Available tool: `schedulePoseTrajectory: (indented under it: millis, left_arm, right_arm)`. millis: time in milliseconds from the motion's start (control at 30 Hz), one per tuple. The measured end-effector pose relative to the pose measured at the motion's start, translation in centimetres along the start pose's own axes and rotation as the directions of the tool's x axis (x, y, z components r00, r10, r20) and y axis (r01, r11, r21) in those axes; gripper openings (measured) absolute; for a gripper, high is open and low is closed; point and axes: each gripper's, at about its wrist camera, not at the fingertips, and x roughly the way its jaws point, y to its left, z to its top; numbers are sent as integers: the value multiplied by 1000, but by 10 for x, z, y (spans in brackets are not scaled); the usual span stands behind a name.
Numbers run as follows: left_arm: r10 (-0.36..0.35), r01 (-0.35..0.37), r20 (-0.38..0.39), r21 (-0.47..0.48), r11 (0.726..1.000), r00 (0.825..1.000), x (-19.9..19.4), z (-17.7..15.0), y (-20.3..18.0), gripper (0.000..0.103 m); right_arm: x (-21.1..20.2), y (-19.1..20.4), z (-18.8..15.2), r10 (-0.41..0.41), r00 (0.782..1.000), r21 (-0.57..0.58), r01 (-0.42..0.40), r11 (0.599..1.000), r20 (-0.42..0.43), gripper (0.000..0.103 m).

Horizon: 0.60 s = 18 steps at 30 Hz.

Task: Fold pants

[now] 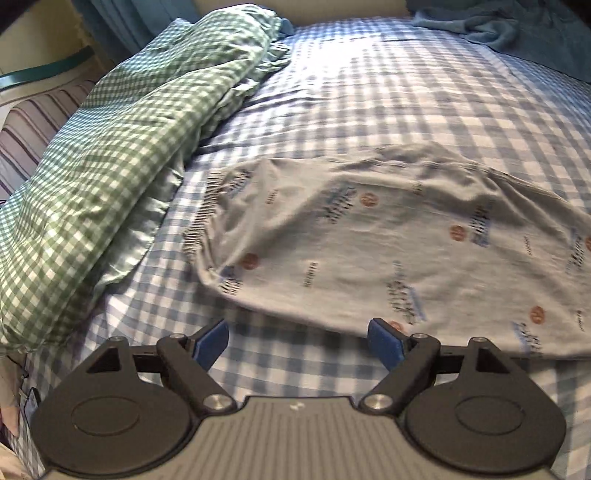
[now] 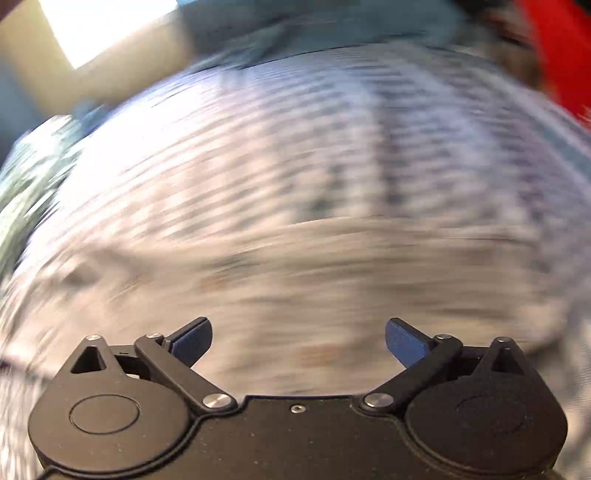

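Both tools stand free of the garment. The left gripper [image 1: 297, 341] has its blue pads spread wide with only checked sheet between them; its right-hand pad [image 1: 384, 341] sits just at the near hem of the pants [image 1: 388, 240] without pinching it. The right gripper [image 2: 298, 345] is likewise spread, nothing between its fingers; its view is smeared by motion, so what lies under it cannot be read beyond pale cloth.

The pants, pale grey with small dark print and orange roundels, lie in a broad rumpled slab at twelve to two o'clock of the left gripper, flat on the bed. In my judgement the open jaws angled down at the near edge suit a fresh grip on that hem for a further fold; the slab is not yet compact.

The surface is a bed with a blue-and-white checked sheet [image 1: 369, 92], soft and creased. A green gingham duvet [image 1: 110, 147] is heaped at ten o'clock. A blue towel-like cloth [image 1: 498, 26] lies at one o'clock, near the head of the bed. Striped fabric [image 1: 33, 125] shows at nine o'clock.
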Motion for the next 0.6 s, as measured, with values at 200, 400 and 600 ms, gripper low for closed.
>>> schedulePoseTrajectory:
  millis: [200,400,600]
  left_arm:
    - [-99,103,38,-131,986,994,49,22,84,85]
    - [-179,179,24,-272,946,984,106,37,141,84]
    - [-331,313,11,-359,879,944,141,39,167,36]
  right_arm:
    - [33,79,0,18,999,38,-17,999,-26,101]
    - [56,148,-1,-21,1000,-6,21,1000,-18,101]
    - [76,202,-3,-18,999,-2,18,1000,-42,101]
